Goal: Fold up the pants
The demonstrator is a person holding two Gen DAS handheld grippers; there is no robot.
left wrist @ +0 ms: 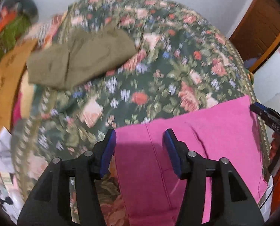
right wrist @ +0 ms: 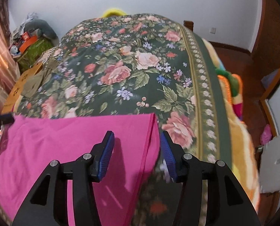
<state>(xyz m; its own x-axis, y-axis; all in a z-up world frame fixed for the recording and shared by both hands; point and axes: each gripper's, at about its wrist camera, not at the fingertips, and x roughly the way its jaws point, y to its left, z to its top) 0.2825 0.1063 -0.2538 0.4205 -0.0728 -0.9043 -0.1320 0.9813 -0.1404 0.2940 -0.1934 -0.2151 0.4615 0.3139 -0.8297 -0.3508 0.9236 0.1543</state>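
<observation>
Pink pants (left wrist: 187,150) lie flat on the near end of a floral bedspread (left wrist: 158,66). My left gripper (left wrist: 139,137) is open and hovers over the pants' left part, holding nothing. In the right wrist view the pants (right wrist: 64,145) fill the lower left. My right gripper (right wrist: 137,139) is open over the pants' right edge, its left finger above the cloth and its right finger beyond the edge. The right gripper's tip (left wrist: 267,116) shows at the right of the left wrist view.
Folded olive-brown pants (left wrist: 79,58) lie at the bed's far left by a cardboard box (left wrist: 6,86). A cluttered green stand (right wrist: 32,52) is by the wall. A colourful blanket (right wrist: 234,94) hangs off the bed's right side above the red floor (right wrist: 243,62).
</observation>
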